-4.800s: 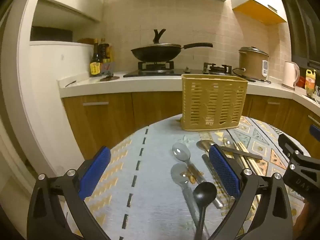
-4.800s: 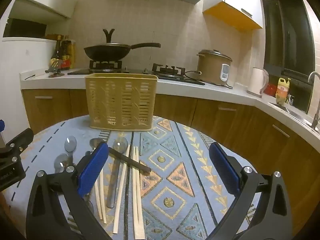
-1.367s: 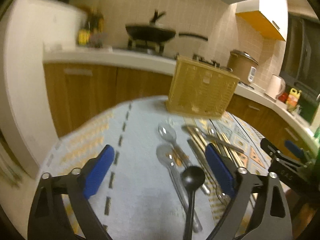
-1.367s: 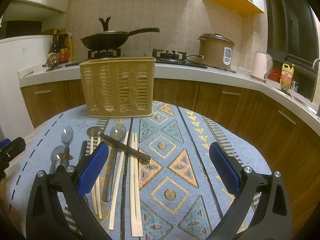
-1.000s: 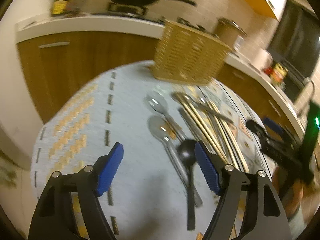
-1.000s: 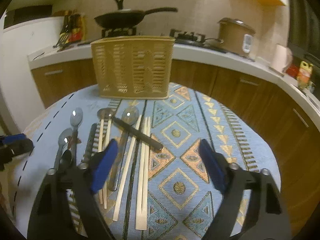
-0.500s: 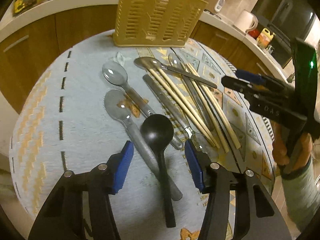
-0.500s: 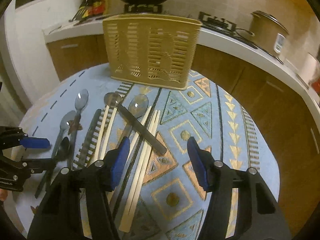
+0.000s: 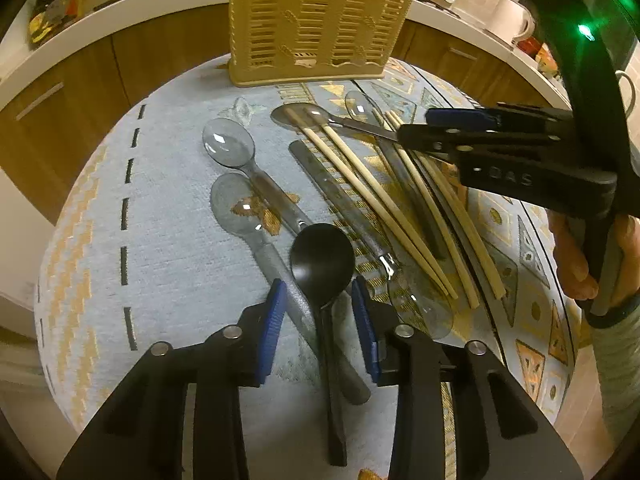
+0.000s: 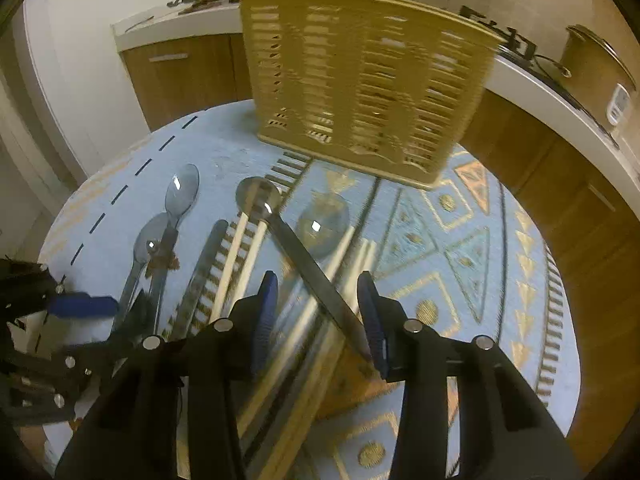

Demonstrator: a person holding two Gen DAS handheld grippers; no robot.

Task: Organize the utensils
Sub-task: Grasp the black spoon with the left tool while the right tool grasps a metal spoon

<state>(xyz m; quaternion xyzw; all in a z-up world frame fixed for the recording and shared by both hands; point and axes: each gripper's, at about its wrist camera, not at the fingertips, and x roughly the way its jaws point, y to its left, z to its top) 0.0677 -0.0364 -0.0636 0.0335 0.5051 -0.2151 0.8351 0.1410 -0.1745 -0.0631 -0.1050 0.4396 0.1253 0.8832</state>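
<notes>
A black spoon [image 9: 322, 258] lies on the round clothed table [image 9: 168, 248]. My left gripper [image 9: 319, 300] is open, its blue pads on either side of the spoon's neck, not touching. My right gripper [image 10: 318, 294] is open, low over a dark-handled metal spoon [image 10: 304, 256] that lies across wooden chopsticks [image 10: 240, 244]. The right gripper also shows in the left wrist view [image 9: 472, 128]. Grey translucent spoons [image 9: 230, 148] lie to the left. A tan slotted utensil basket [image 9: 320, 20] stands upright at the table's far side.
A kitchen counter [image 9: 120, 24] with wooden cabinets curves behind the table. A rice cooker [image 10: 596, 64] stands on it at the right. Several chopsticks [image 9: 400, 208] and a grey flat handle [image 9: 332, 196] lie side by side mid-table.
Both grippers have tilted down and dropped close to the table. Their jaws have narrowed. The left one now straddles the black spoon, the right one the dark-handled spoon.
</notes>
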